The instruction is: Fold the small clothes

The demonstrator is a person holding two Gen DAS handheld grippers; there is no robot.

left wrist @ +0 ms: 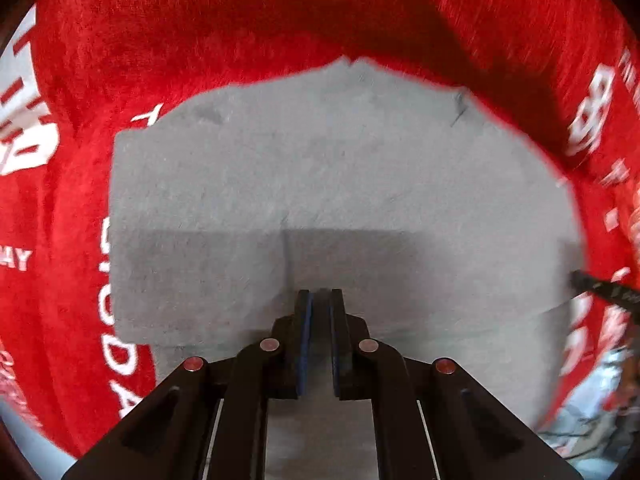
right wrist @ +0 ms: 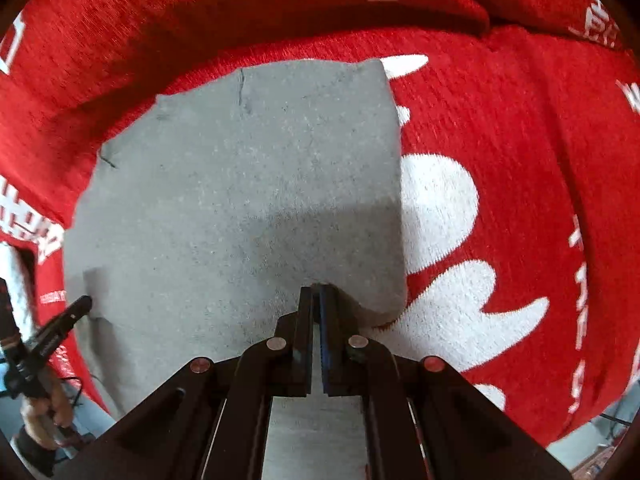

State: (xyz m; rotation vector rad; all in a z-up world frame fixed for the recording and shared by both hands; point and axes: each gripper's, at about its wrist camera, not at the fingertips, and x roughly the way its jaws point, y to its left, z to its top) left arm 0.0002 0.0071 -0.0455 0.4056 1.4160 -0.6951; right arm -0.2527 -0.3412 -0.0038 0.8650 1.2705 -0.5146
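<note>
Garment: we see a grey cloth (left wrist: 320,184) lying flat on a red blanket (left wrist: 240,24) with white lettering. It fills the centre of both wrist views.
Surface: we cannot tell whether the red blanket covers a desk or a bed.
Handling: we judge the grey cloth light, soft and limp, with a matte knit that should not slip. It will sag and crease where unsupported.
Hold points: we recommend its edges and corners. A straight edge runs down the right of centre in the right wrist view, a squared corner sits at middle left in the left wrist view.
Left claw (left wrist: 320,292): jaws drawn nearly together, only a narrow slit between the blue pads. The tips stand over the grey cloth, lower centre of frame. We cannot tell whether a fold is pinched.
Right claw (right wrist: 319,289): jaws fully closed, tips at a raised fold near the lower right edge of the cloth. It appears to pinch that fabric.
Other view: the left claw also shows at the lower left of the right wrist view, carried by a hand (right wrist: 44,412).
</note>
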